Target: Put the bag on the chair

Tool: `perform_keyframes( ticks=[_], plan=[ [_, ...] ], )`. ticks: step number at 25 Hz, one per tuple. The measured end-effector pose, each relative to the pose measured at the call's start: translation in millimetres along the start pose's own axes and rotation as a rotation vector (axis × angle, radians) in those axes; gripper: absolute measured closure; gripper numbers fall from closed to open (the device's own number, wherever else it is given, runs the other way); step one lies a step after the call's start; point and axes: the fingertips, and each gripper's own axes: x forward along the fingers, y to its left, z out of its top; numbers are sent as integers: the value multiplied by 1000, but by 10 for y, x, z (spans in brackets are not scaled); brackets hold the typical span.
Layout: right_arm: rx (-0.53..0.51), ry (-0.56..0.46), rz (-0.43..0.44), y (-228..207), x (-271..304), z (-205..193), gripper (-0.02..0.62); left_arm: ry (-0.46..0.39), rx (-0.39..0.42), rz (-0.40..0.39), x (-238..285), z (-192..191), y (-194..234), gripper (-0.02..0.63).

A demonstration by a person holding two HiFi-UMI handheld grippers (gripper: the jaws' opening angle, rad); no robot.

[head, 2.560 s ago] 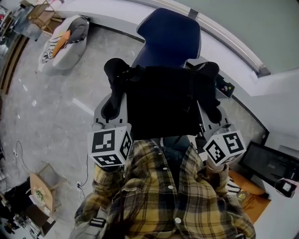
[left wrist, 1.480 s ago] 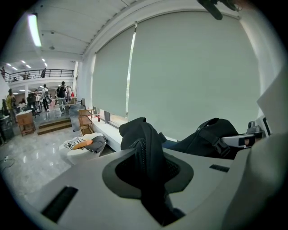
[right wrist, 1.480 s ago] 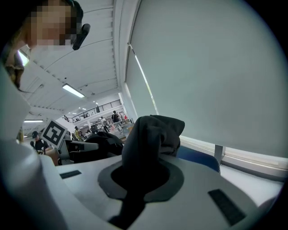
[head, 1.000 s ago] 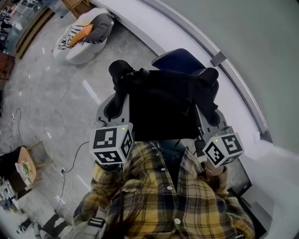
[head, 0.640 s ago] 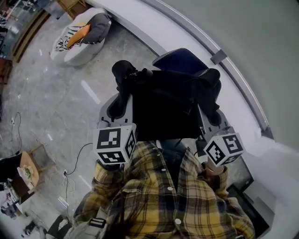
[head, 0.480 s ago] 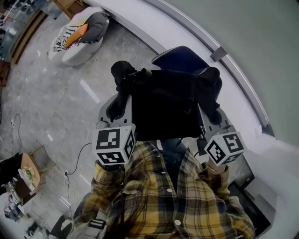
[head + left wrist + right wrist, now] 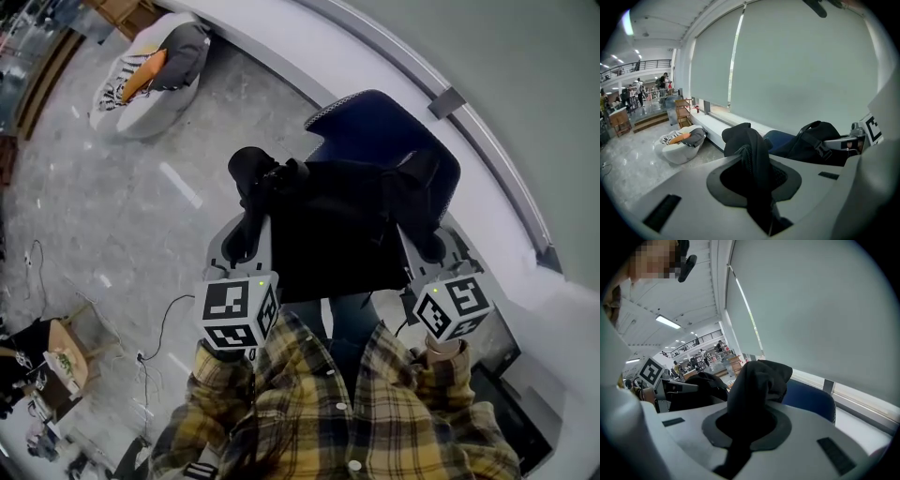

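Between the two claws, out past the person's plaid shirt (image 7: pixel 347 412), hangs the black bag (image 7: pixel 328 225), spread flat over the near part of the blue chair (image 7: pixel 380 131). The left claw (image 7: pixel 253 197) is pinched on a bunched black strap at the bag's top left corner, with the fabric rising thick between its jaws. The right claw (image 7: pixel 424 202) is clamped nearly together on a fold of black fabric at the right corner.

The bag covers the chair's seat and legs, so only the blue backrest shows past its upper edge. Whether its underside touches the seat cannot be told. Its surface reads as near-uniform black, and pockets or zips are hard to make out.

Beyond the chair a white ledge (image 7: pixel 281 52) runs along the wall under a pale blind (image 7: pixel 797 61). Off to the left a white beanbag (image 7: pixel 150 61) sits on the grey floor (image 7: pixel 112 206), and a thin cable (image 7: pixel 169 314) trails across it.
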Motion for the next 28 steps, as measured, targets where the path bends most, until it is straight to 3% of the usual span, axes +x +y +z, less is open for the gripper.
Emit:
perform_keyframes(
  ticks=[15,21,28],
  plan=[
    [-20,181,-64,-448,818,-1141,561,165,11,41,951,-1036,183,526],
    [-80,265,-110,-580,1097,-1590,561,211,-36,70,1359,-1439,232,526],
    [-84,335,-157,-825,1352,-2049,561,263,-37,67,1766,-1939,223,526]
  ],
)
